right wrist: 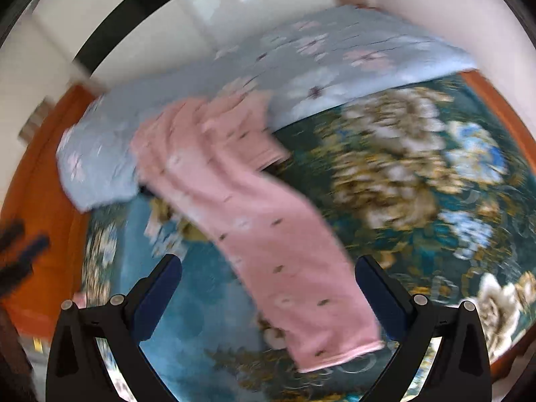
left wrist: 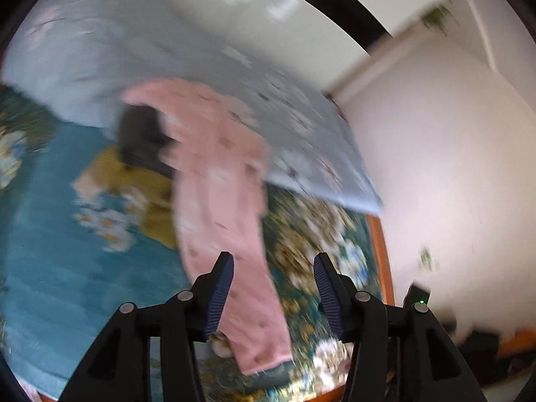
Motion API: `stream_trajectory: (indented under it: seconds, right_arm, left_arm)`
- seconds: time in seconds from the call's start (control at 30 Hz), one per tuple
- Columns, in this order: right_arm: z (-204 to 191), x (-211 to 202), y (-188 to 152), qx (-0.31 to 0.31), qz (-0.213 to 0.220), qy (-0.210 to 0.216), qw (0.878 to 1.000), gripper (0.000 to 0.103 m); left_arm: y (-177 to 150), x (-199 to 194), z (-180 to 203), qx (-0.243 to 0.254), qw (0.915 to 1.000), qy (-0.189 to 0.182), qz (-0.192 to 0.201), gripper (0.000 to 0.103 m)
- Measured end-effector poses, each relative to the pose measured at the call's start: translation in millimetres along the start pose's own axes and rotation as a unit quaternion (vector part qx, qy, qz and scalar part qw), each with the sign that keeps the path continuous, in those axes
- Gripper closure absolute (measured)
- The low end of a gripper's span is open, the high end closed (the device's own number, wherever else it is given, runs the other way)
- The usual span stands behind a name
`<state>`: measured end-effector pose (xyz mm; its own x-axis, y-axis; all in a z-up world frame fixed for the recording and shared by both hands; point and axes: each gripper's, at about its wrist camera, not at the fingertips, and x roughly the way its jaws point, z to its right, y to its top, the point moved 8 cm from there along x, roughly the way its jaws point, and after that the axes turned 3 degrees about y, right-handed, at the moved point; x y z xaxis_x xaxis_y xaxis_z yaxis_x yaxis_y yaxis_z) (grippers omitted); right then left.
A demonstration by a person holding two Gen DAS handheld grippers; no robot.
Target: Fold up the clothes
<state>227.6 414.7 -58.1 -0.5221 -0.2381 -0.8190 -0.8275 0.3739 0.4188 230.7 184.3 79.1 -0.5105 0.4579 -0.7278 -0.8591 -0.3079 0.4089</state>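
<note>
Garment [left wrist: 221, 181] beside dark bundle [left wrist: 140, 134].

A bed with an orange-brown wooden frame [right wrist: 43, 181] carries a teal floral bedspread [right wrist: 418, 174]. On the bedspread lie a long pink patterned garment [right wrist: 268, 234] and, beyond it, a pale blue flowered quilt [right wrist: 335, 60].

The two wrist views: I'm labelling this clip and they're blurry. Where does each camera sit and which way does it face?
Left wrist: on the left gripper, angled down along its open fingers at the pink garment; only those fingers show.
Right wrist: on the right gripper, angled down over the garment's hem; its open fingers show.
Shared: the pink garment, the teal floral bedspread and the pale blue quilt.
</note>
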Motion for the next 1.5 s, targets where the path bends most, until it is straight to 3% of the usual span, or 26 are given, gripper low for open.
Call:
stream_trajectory:
  seconds: [0.13,0.27,0.33,0.47,0.6,0.73,0.83,0.9,1.0,1.1,1.2,1.3,1.4,1.5]
  right_arm:
    - [-48.3,53.0,9.9,-0.028,-0.028,0.01,0.999,0.0]
    - [-63.7,95.1,44.9,0.005,-0.037,0.02,0.999,0.005]
    - [-70.0,117.6,72.2,0.023,-0.04,0.027,0.999,0.009]
    - [-84.3,153.1,133.5,0.002,-0.04,0.008,0.999,0.02]
    - [-107.0,192.8,186.3,-0.002,-0.036,0.01,0.999,0.02]
    - [-118.0,236.6,215.5,-0.011,-0.051,-0.008,0.999,0.023]
    - [-114.8,263.6,219.3,0.016,-0.084,-0.003,0.996,0.048]
    - [-114.2,271.6,218.1,0.044,-0.1,0.014,0.994,0.076]
    - [-124.2,259.2,221.2,0.049,-0.086,0.034,0.994,0.095]
    - [-149.3,230.5,225.3,0.018,-0.062,0.071,0.995,0.099]
    - [-187.1,185.5,215.8,-0.049,-0.044,0.118,0.991,0.099]
    - [-237.9,127.8,177.8,-0.146,-0.023,0.174,0.973,0.099]
    - [-272.9,84.9,115.0,-0.226,-0.036,0.216,0.949,0.099]
    - [-283.4,66.0,20.7,-0.266,-0.096,0.241,0.928,0.1]
  left_arm:
    - [28.6,-28.2,-74.7,-0.047,0.9981,0.03,0.028,0.048]
    - [47.2,-24.9,-135.1,-0.087,0.9943,0.052,0.033,0.048]
    - [58.9,-26.8,-155.2,-0.106,0.9917,0.064,0.034,0.047]
    - [81.1,-22.7,-194.1,-0.145,0.9853,0.083,0.036,0.047]
    - [95.4,-14.7,-227.6,-0.18,0.9785,0.092,0.038,0.047]
    - [106.7,-2.6,-249.0,-0.203,0.9732,0.101,0.039,0.047]
    - [107.3,5.6,-256.2,-0.22,0.97,0.097,0.035,0.047]
    - [109.0,9.7,-260.6,-0.226,0.9689,0.095,0.032,0.047]
    - [110.7,9.4,-259.0,-0.229,0.9685,0.09,0.035,0.047]
    - [112.7,4.7,-254.0,-0.228,0.9693,0.082,0.043,0.047]
    - [116.1,-5.6,-243.3,-0.221,0.9709,0.071,0.058,0.047]
    - [116.0,-19.7,-232.3,-0.218,0.9716,0.055,0.074,0.047]
    - [110.5,-36.1,-226.5,-0.214,0.9722,0.042,0.086,0.047]
    - [96.0,-46.4,-224.3,-0.21,0.9731,0.038,0.086,0.047]
